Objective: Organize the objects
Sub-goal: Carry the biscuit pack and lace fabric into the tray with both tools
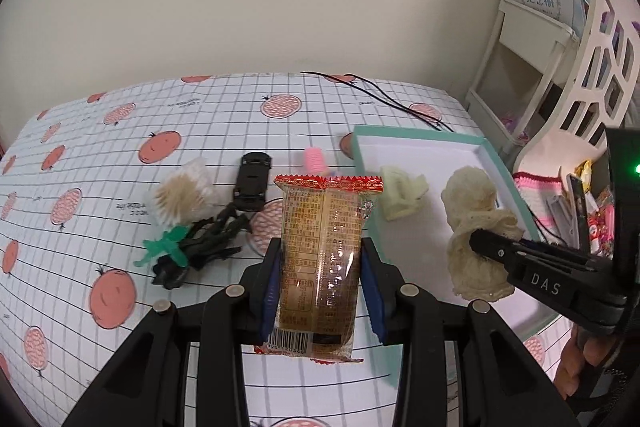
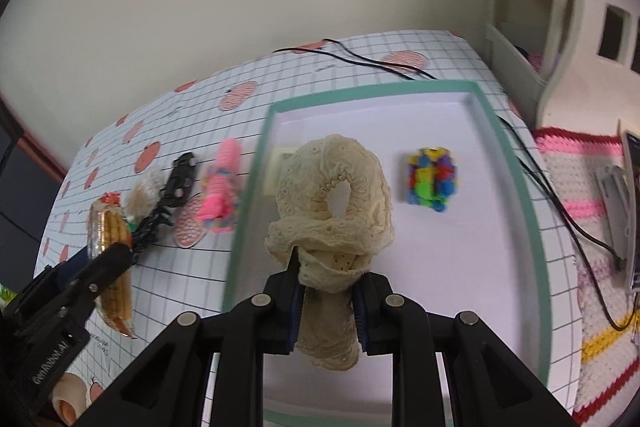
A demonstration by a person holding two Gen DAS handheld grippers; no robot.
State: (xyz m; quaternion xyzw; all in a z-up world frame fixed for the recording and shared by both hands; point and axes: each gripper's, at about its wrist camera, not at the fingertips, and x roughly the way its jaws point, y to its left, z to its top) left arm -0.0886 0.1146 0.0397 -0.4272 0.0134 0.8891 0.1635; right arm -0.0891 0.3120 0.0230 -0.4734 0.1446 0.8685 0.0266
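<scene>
The left gripper (image 1: 320,267) is clamping a wrapped snack packet (image 1: 320,263) between its blue pads (image 1: 269,291); the packet's long axis is running straight ahead along the fingers, its red crimped end pointing away from the camera and its barcode end lying nearest the lens; it is hanging over the gridded tablecloth (image 1: 100,155), just beside the left wall of the teal-rimmed tray (image 2: 524,195). The right gripper (image 2: 326,307) is pinching a cream lace scrunchie (image 2: 332,187) above the tray's white floor; the scrunchie's loop is standing up and away from the fingers. A colourful block toy (image 2: 432,183) is lying in the tray; a black toy car (image 1: 252,181), a bristly brush (image 1: 184,195) and a pink knitted piece (image 2: 222,187) are resting on the cloth to the left.
</scene>
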